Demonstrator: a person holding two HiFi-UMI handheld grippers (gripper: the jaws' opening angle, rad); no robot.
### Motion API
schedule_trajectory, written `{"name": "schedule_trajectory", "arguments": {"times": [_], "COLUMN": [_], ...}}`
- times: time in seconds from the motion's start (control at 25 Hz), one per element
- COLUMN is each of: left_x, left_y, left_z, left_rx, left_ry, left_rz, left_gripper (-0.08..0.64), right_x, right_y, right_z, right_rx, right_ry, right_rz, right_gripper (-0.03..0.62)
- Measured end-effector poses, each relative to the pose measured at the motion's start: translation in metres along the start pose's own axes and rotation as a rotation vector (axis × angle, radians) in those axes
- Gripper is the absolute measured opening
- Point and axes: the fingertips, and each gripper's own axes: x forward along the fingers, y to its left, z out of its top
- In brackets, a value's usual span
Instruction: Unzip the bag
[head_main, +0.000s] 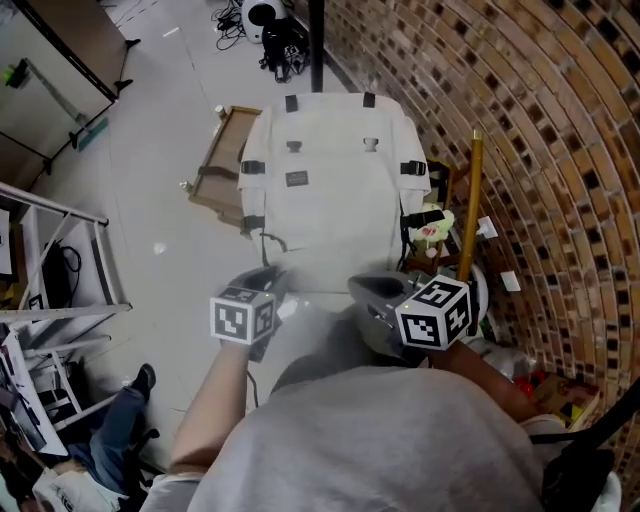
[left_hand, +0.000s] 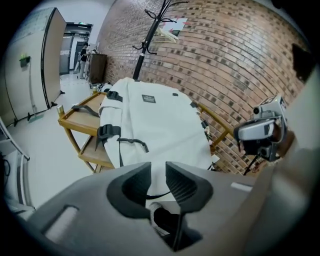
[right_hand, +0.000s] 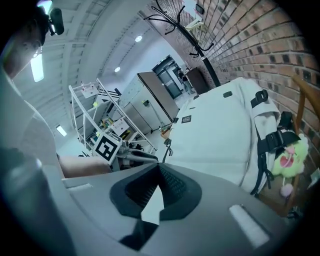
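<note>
The bag is a white, smooth-fabric backpack, roughly rectangular with rounded corners. It lies flat on a slatted wooden desk, and its right side is close to the curved brick wall. Black webbing straps with buckles cross its edges, and a small dark label sits near the middle. A fluffy yellow-green plush hangs at its right side.

The left gripper is at the bag's near edge. Its ribbed dark jaws stand a narrow gap apart, with white fabric showing through, and whether they touch the thin black cord below cannot be told. The right gripper is beside it, jaw tips pressed together over the pale fabric, with no clear grip on anything.

Open pale floor lies to the left. The wall hems in the right side.
</note>
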Motion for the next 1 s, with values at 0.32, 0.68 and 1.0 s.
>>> {"name": "schedule_trajectory", "arguments": {"times": [0.32,0.68,1.0], "left_x": [0.046,0.053,0.05], "left_y": [0.024,0.024,0.02], "left_z": [-0.015,-0.017,-0.017], "left_rx": [-0.013,-0.041,-0.035], "left_ry": [0.075,0.096,0.073], "left_rz": [-0.034,-0.121,-0.167], "left_gripper": [0.149,0.069,0.032], "right_x": [0.017,0.037,0.091], "right_y": [-0.01,-0.004,-0.002], "right_z": [0.008,0.007,0.034], "right_rx": [0.038,0.049,-0.15], "right_ry": [0.022,0.036,0.098], "right_rz": [-0.026,-0.056,-0.074], "right_gripper": [0.002,0.002,0.002]}}
